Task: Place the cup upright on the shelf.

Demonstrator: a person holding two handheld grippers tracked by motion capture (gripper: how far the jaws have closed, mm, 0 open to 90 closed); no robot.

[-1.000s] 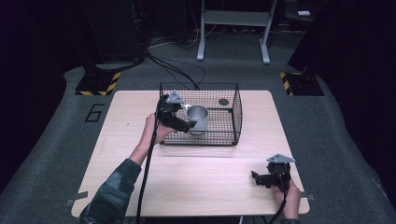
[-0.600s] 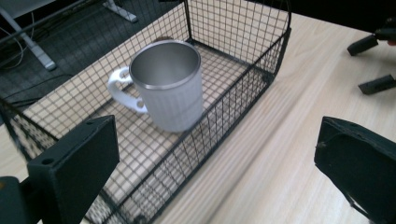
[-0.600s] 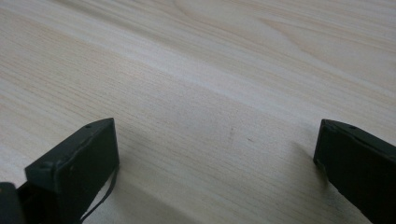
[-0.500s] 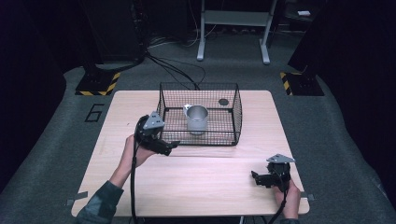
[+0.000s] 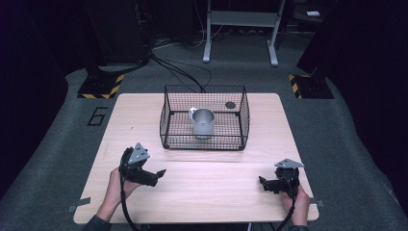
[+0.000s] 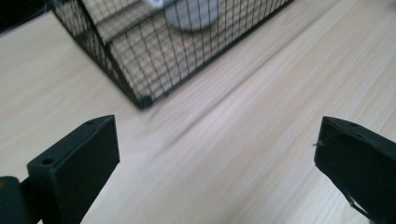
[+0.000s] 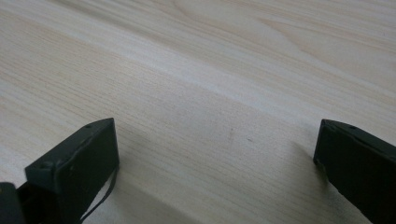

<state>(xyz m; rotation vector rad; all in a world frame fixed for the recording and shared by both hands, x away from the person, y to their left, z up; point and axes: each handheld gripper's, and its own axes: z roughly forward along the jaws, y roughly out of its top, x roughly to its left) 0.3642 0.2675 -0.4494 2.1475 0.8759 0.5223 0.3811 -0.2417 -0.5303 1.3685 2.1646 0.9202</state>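
Observation:
A black wire basket [image 5: 204,91] stands at the back middle of the wooden table [image 5: 144,120]. Inside it a silver metal cup [image 5: 203,122] stands upright, and a small dark round thing [image 5: 230,105] lies on the basket floor behind it. My left gripper [image 5: 156,176] is open and empty over the front left of the table, well clear of the basket. In the left gripper view the basket's near corner [image 6: 144,99] lies ahead between the wide-apart jaws. My right gripper [image 5: 265,184] is open and empty low over the front right, above bare wood [image 7: 210,93].
The table ends close behind both hands at the front edge. Beyond the table are grey floor, cables [image 5: 183,72], a metal stand [image 5: 240,33] and yellow-black striped bases [image 5: 101,86].
My left gripper has drawn back from the basket's left rim toward the front left of the table, with nothing in it. The cup stays in the basket. The right gripper has not moved.

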